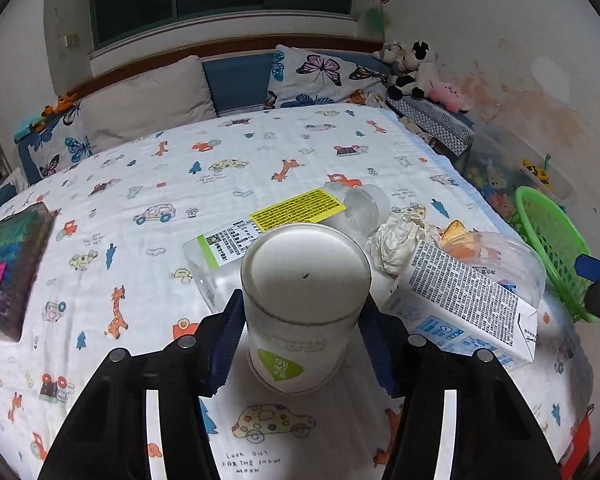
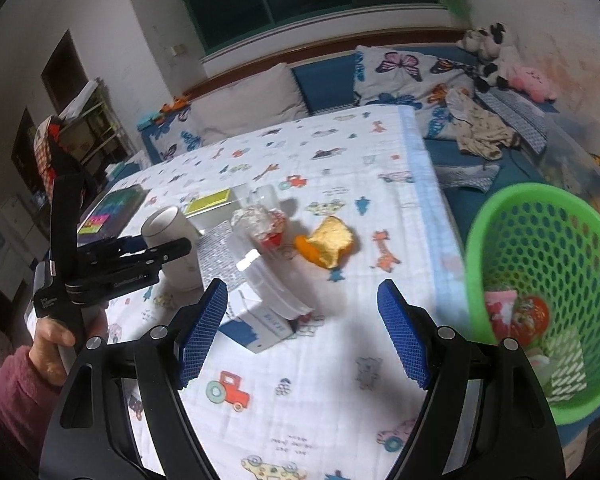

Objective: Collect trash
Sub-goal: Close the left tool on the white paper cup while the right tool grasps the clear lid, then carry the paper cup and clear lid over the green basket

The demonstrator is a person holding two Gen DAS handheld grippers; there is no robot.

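The left hand-held gripper is clamped on a white paper cup lying on the bed, its blue pads pressing the cup's sides. Just behind the cup lie a clear plastic bottle, a crumpled tissue and a milk carton. The right hand-held gripper hovers with its jaws wide apart and nothing between them, the carton just ahead, orange peel beyond, and the green basket at its right.

You are in a home bedroom: a bed under a cartoon-print white blanket, butterfly-patterned pillows, and black-and-white plush toys.
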